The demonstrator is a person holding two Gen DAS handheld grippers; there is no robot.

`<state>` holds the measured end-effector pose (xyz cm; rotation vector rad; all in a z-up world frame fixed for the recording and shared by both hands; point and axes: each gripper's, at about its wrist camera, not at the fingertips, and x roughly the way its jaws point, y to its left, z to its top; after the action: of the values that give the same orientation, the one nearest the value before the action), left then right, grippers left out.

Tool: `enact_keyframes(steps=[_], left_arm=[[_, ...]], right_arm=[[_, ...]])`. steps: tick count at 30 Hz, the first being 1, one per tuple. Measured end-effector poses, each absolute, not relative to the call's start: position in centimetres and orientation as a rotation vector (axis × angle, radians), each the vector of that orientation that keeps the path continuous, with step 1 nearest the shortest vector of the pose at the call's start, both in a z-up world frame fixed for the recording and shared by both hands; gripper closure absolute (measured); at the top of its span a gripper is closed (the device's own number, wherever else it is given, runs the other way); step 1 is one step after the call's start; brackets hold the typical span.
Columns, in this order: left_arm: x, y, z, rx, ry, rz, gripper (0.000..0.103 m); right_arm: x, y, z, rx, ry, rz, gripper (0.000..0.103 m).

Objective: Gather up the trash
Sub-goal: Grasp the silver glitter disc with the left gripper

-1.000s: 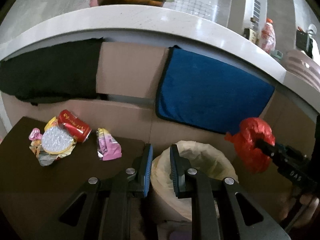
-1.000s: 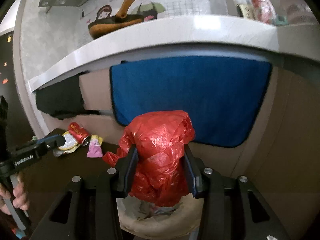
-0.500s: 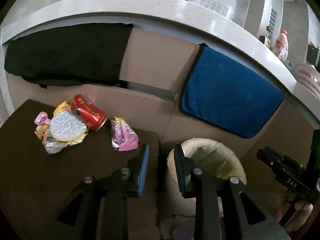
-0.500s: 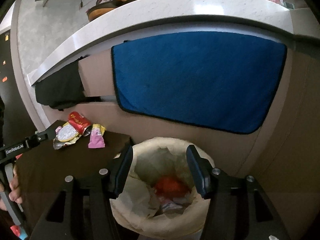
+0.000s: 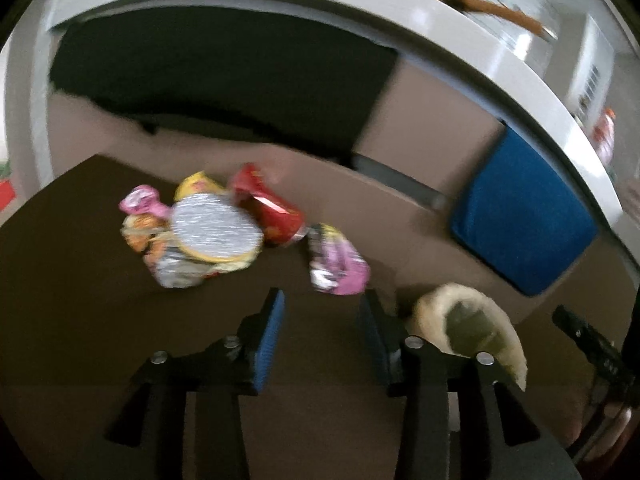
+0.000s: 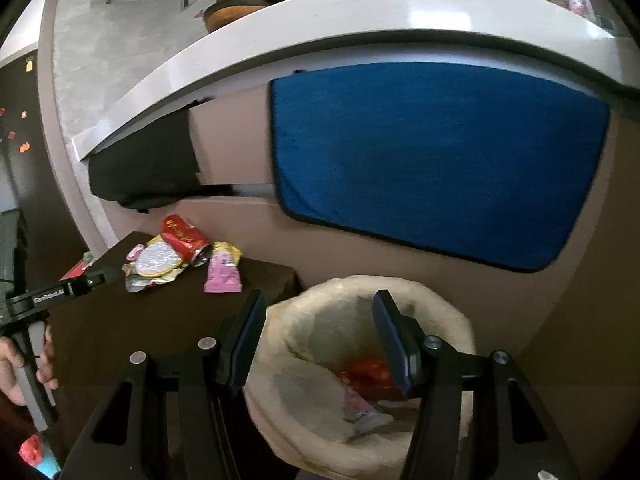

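Lying flat: pink wrapper [image 5: 338, 266] | long axis toward L gripper [image 5: 322, 320], empty

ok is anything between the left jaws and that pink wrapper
Nothing visible. The left gripper is open, and only bare dark tabletop lies between it and the pink wrapper. The red can lies beyond.

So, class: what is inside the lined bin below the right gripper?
Inside the bin lies a crumpled red bag on some pale wrappers. The right gripper hangs open above; deeper contents are hidden.
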<state>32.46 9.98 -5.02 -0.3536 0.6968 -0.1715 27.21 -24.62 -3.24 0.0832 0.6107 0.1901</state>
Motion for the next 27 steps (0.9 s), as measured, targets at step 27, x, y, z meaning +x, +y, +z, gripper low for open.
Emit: enact_keyframes(steps=[27], left_arm=[[47.7,22.7,-13.2,-0.630,0.935,-0.142,0.054]], right_arm=[[32.7,-15.7,-7.1,0.079,0.734,0.320,0.050]])
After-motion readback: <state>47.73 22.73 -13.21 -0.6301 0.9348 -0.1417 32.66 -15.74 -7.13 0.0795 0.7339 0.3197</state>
